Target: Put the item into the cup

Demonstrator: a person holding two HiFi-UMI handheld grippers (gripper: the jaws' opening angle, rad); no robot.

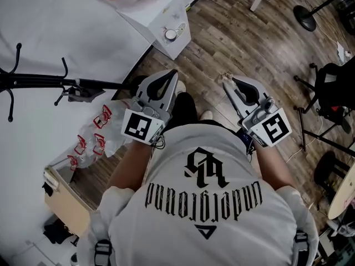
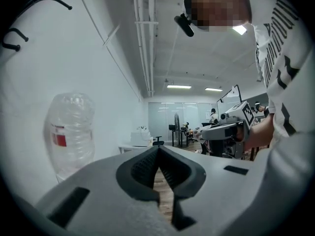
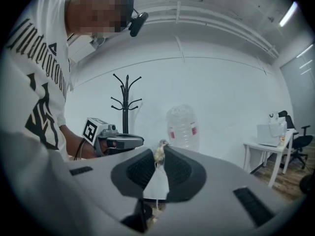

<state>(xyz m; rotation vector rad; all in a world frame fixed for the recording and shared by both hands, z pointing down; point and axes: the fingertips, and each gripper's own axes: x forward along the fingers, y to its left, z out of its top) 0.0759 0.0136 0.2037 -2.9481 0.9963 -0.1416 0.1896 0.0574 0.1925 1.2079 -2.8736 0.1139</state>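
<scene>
White T-shirt (image 1: 205, 204) cloth with black print is seen closest in the head view, and both grippers are held out beyond it above the wooden floor (image 1: 249, 43).

The right gripper (image 3: 160, 151) is clamped on the item (image 3: 159, 155). A small tan tuft is pinched at the very tips of its jaws, and a flat white piece hangs below between the pads. It may be a tea bag, though that cannot be settled. The left gripper (image 2: 158, 149) is closed, its jaws meeting at the tips with nothing between them.

The step in hand is judged to be the carry: the item is picked up but not yet delivered. No cup is clearly shown. A small round thing (image 1: 171, 35) is seen on a white box (image 1: 161, 21) ahead of the left gripper; it might be a cup's mouth, but this cannot be told. The next move calls for the cup to be found, the right gripper to be brought over its opening with the item pointing down, and the jaws to be parted there.

As to containers, a clear plastic bottle (image 2: 70, 134) with a red label stands near the left gripper, and whether it holds water cannot be told. More such bottles (image 1: 91, 143) lie wrapped in plastic on the floor at the left.
</scene>
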